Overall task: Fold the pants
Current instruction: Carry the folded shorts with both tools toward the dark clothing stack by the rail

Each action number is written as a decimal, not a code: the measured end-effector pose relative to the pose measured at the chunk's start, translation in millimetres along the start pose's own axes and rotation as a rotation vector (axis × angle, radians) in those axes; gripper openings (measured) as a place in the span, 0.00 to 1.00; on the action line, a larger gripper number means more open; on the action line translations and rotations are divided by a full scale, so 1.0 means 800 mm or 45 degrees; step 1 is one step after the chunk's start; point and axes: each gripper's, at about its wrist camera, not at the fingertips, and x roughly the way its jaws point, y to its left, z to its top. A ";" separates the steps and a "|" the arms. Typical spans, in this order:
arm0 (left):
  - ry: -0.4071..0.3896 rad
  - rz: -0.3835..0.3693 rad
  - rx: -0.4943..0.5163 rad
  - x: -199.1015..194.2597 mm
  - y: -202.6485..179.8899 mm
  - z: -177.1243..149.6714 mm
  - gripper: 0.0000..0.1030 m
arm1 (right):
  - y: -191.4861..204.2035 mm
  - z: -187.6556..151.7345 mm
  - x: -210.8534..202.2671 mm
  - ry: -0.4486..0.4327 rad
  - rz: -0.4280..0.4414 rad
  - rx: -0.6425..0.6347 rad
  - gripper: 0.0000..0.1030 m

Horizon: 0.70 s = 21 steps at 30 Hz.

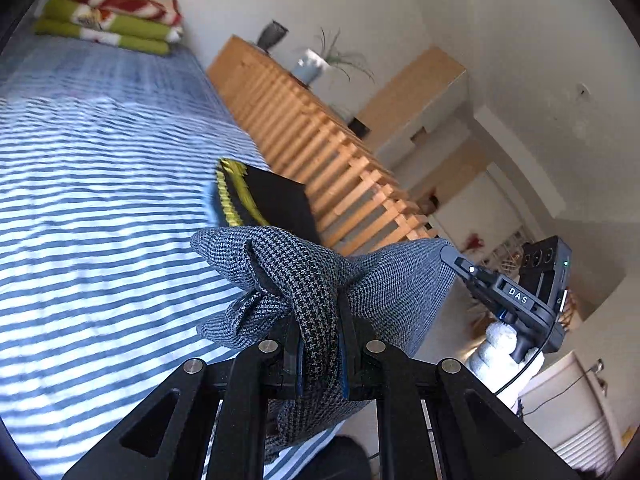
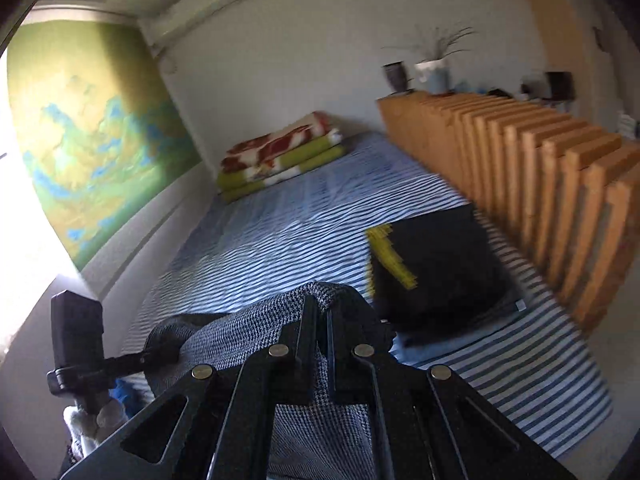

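Both claws pinch the grey houndstooth pants, lifted above the striped bed. The left claw clamps a bunched fold; the right claw is nipped tight on an edge. A folded black garment lies beside the wooden slat partition.

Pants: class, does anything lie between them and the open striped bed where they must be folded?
Nothing visible. Both grippers, left and right, hold the pants above bare bed; a black garment lies aside by the slats.
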 end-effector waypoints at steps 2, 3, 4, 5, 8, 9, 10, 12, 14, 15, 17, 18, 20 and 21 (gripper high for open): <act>0.015 -0.022 -0.009 0.043 -0.006 0.025 0.12 | -0.024 0.026 0.008 -0.015 -0.072 -0.018 0.03; 0.025 -0.036 -0.022 0.066 -0.008 0.041 0.12 | -0.036 0.041 0.018 -0.023 -0.113 -0.019 0.03; 0.031 -0.041 -0.021 0.085 -0.011 0.052 0.12 | -0.045 0.051 0.027 -0.023 -0.140 -0.015 0.03; 0.033 -0.031 -0.018 0.107 -0.011 0.067 0.12 | -0.059 0.065 0.040 -0.024 -0.173 -0.009 0.03; 0.057 -0.023 -0.051 0.167 0.000 0.110 0.12 | -0.094 0.099 0.083 -0.018 -0.255 0.014 0.03; 0.062 -0.017 -0.069 0.190 0.009 0.124 0.12 | -0.105 0.110 0.103 -0.013 -0.285 0.017 0.03; 0.068 -0.019 -0.090 0.205 0.021 0.136 0.12 | -0.113 0.117 0.119 -0.007 -0.309 0.022 0.03; 0.078 -0.007 -0.137 0.246 0.045 0.168 0.12 | -0.138 0.130 0.159 0.030 -0.357 0.041 0.03; 0.082 -0.005 -0.172 0.279 0.068 0.191 0.12 | -0.163 0.144 0.202 0.059 -0.401 0.063 0.03; 0.086 -0.014 -0.201 0.294 0.080 0.202 0.12 | -0.172 0.149 0.219 0.065 -0.416 0.069 0.03; 0.077 -0.027 -0.237 0.319 0.103 0.223 0.12 | -0.186 0.161 0.258 0.072 -0.457 0.062 0.03; 0.068 -0.027 -0.245 0.332 0.113 0.233 0.12 | -0.191 0.166 0.275 0.075 -0.475 0.058 0.03; 0.058 -0.017 -0.266 0.350 0.134 0.249 0.12 | -0.205 0.175 0.312 0.086 -0.511 0.044 0.03; 0.049 -0.012 -0.287 0.361 0.146 0.257 0.12 | -0.210 0.179 0.327 0.094 -0.524 0.034 0.03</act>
